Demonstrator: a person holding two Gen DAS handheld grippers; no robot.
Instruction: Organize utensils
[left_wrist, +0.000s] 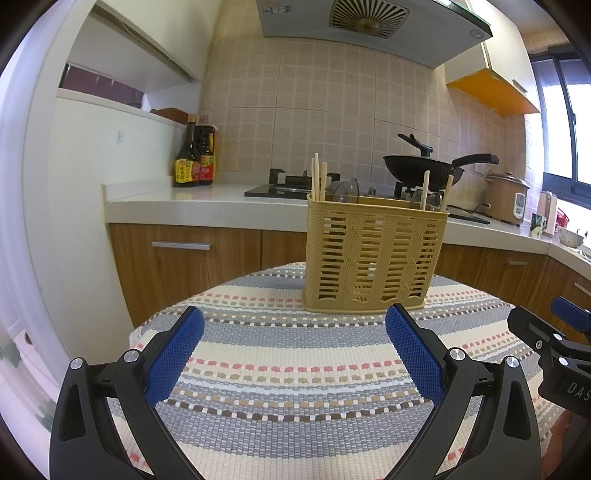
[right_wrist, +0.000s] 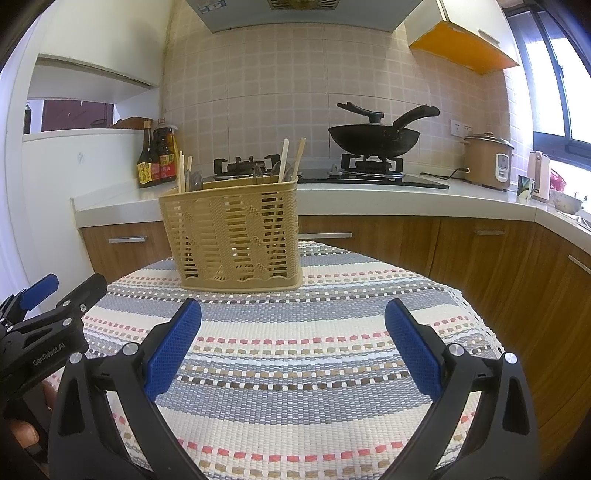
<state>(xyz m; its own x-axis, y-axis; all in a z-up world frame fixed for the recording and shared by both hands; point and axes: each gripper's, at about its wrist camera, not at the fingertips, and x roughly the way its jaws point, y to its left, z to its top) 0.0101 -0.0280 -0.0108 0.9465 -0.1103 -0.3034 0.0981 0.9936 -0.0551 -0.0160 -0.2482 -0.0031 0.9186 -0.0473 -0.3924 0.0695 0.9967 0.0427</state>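
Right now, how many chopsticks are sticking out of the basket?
5 visible. Three stand at the left end of the basket. Two stand at the right end: and. More may be hidden inside behind the utensils.

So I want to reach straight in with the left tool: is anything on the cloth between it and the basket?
Nothing visible. The left tool is open over bare striped cloth, and the basket stands farther back with only cloth between. The right tool is off to the side, not in the path.
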